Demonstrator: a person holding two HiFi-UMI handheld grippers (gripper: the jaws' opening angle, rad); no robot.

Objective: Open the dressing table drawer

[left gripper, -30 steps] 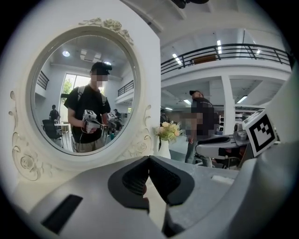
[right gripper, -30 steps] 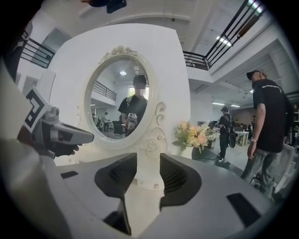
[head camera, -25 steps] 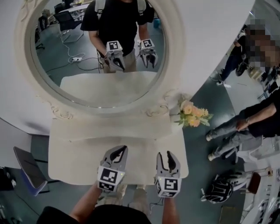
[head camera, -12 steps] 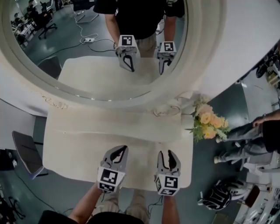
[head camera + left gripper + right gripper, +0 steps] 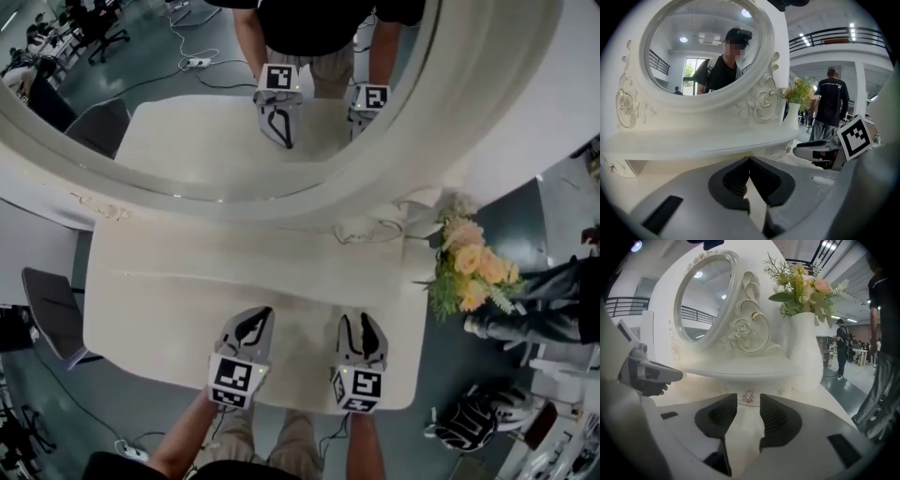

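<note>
The left gripper (image 5: 749, 160) is held with jaws clenched on nothing. The right gripper (image 5: 748, 403) is held over the bench (image 5: 169, 309), jaws released, the drawer knob (image 5: 748, 396) just beyond them. The drawer (image 5: 740, 386) is judged unopened; gripping and pulling remain.

left claw (image 5: 255, 319), right claw (image 5: 362, 322) eased forward over dressing table (image 5: 159, 314)

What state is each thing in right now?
Left claw: shut, empty.
Right claw: open, empty, lined up on the knob, not touching it.
Drawer: shut.
Vase: upright, holding flowers.
</note>
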